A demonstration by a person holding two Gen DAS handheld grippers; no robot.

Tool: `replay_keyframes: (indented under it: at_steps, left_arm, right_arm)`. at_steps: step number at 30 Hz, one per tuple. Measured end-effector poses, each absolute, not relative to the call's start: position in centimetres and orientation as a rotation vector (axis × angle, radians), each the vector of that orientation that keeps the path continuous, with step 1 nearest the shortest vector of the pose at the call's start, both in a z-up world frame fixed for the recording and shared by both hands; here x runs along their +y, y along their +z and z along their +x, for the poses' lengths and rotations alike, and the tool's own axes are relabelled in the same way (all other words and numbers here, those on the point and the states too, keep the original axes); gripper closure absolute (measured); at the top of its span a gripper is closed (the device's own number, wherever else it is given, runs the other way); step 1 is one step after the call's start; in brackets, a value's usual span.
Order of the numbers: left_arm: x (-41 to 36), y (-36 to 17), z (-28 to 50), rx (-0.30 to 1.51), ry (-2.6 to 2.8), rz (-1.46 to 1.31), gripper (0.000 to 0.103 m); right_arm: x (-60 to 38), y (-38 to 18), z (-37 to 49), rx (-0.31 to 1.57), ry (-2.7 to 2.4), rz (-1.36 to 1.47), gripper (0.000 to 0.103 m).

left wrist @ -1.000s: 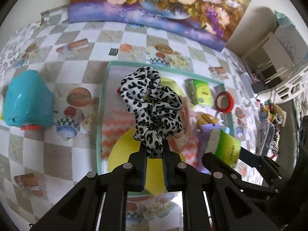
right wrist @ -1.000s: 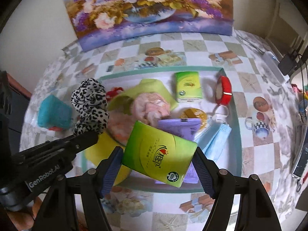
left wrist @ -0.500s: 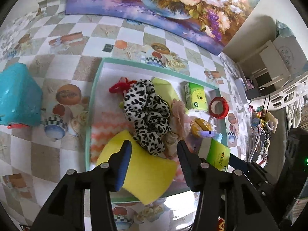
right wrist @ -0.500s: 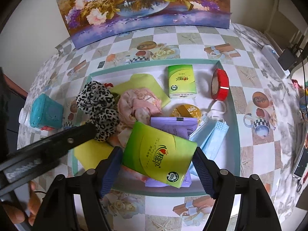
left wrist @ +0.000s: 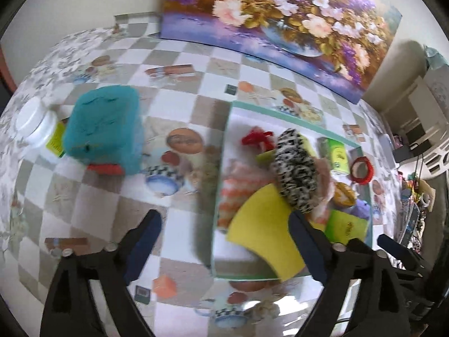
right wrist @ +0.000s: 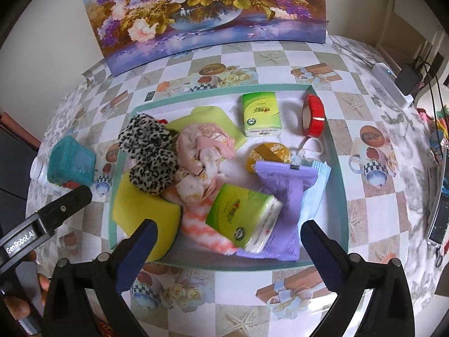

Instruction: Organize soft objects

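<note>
The leopard-print scrunchie (left wrist: 296,179) (right wrist: 151,157) lies in the teal tray (right wrist: 341,174) on a yellow sponge (right wrist: 143,207), beside a pink cloth (right wrist: 202,151). My left gripper (left wrist: 223,221) hangs over the tray's left rim (left wrist: 221,154), its jaws opening wide and holding nothing. A green tissue pack (right wrist: 241,213) rests tilted on a purple pack (right wrist: 283,196) and a pink-white striped cloth. Above that tissue pack my right gripper (right wrist: 228,227) is opening, with its pads clear of the pack.
The tray also holds a second green tissue pack (right wrist: 261,113), red tape (right wrist: 313,115), a blue face mask (right wrist: 317,185) and a yellow round tin. A teal box (left wrist: 103,129) and white jar (left wrist: 33,120) stand left of the tray. A flower painting (right wrist: 210,14) leans at the back.
The left gripper released the scrunchie into the tray, spread its jaws and swung left. The right gripper opened and the green tissue pack dropped onto the purple pack.
</note>
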State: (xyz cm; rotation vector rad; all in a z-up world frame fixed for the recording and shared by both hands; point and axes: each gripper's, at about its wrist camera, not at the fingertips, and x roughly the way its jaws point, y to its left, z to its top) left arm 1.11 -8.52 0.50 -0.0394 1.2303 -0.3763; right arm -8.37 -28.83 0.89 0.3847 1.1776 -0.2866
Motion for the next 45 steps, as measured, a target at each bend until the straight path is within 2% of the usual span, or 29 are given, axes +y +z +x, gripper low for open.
replay_keyframes:
  at_steps: [5, 19, 45]
  left_arm:
    - [-7.0, 0.5, 0.3, 1.209, -0.322, 0.012, 0.003]
    - [-3.6, 1.5, -2.1, 1.172, -0.303, 0.039, 0.003]
    - [-3.0, 2.6, -2.8, 1.15, -0.294, 0.033, 0.003]
  right_arm:
    - [-27.4, 0.8, -8.9, 1.185, -0.282, 0.352, 0.0]
    - [-24.7, 1.8, -10.6, 1.146, -0.28, 0.298, 0.0]
    - [-24.1, 3.1, -11.2, 1.105, -0.287, 0.269, 0.0]
